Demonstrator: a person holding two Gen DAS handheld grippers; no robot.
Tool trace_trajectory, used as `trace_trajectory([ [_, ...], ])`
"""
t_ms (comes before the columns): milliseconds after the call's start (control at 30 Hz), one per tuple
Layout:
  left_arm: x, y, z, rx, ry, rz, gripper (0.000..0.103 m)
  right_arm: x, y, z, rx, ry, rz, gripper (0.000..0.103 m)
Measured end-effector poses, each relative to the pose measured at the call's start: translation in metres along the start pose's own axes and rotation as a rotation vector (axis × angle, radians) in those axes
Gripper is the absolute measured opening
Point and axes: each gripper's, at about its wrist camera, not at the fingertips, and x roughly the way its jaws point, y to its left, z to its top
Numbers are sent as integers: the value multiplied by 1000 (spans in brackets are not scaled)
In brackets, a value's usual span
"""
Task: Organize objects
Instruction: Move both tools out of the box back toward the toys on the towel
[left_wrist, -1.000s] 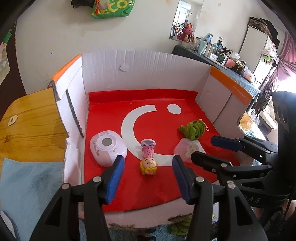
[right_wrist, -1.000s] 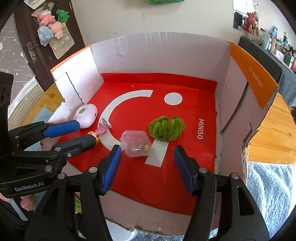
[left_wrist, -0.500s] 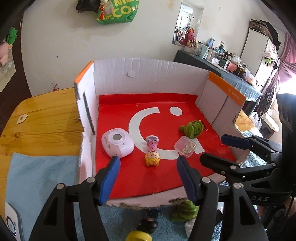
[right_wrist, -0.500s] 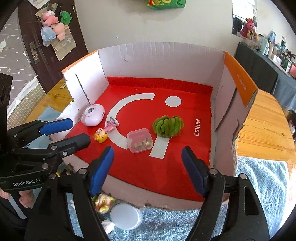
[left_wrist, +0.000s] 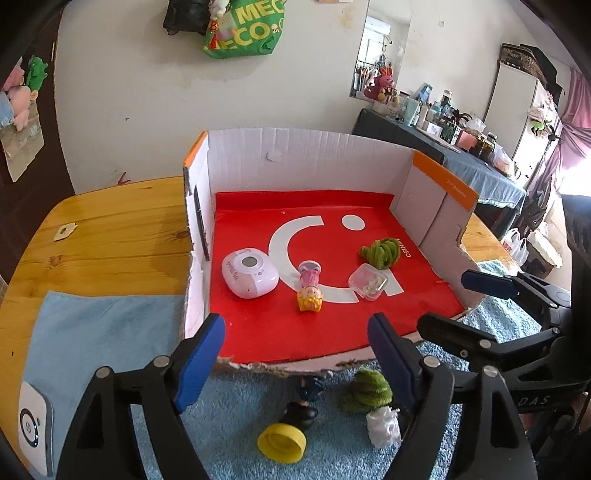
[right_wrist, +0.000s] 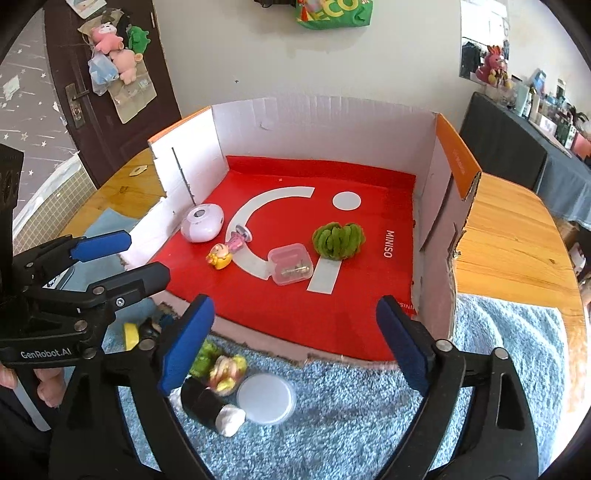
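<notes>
An open cardboard box (left_wrist: 303, 155) with a red lining holds a white-pink round device (left_wrist: 249, 272), a small doll figure (left_wrist: 310, 288), a clear plastic case (left_wrist: 367, 282) and a green fuzzy coil (left_wrist: 380, 253). The same box (right_wrist: 325, 118) shows in the right wrist view. My left gripper (left_wrist: 295, 358) is open and empty, in front of the box's near edge. My right gripper (right_wrist: 295, 347) is open and empty, also in front of the box. On the blue mat lie a yellow cap (left_wrist: 282, 443), a green fuzzy toy (left_wrist: 367, 391), a white lid (right_wrist: 266, 397) and a black-and-white roll (right_wrist: 210, 404).
The box stands on a wooden table (left_wrist: 110, 236) with a blue fluffy mat (right_wrist: 480, 369) at the front. A white device (left_wrist: 33, 428) lies at the left on a light blue cloth (left_wrist: 92, 332). A cluttered counter (left_wrist: 461, 147) is at the far right.
Both grippers have pulled back and up from inside the box, and their jaws stand wider. The mat with its loose objects has come into view.
</notes>
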Motion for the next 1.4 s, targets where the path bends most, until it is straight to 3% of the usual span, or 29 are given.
trace_trajectory([
  [933,-21,1,-24,-19,-4,6,91,-23,8,-25,-11,-7,1,92],
  [1400,-9,4,-37,-16,43,8,91,-18,-1,-39,7,28,-12,92],
])
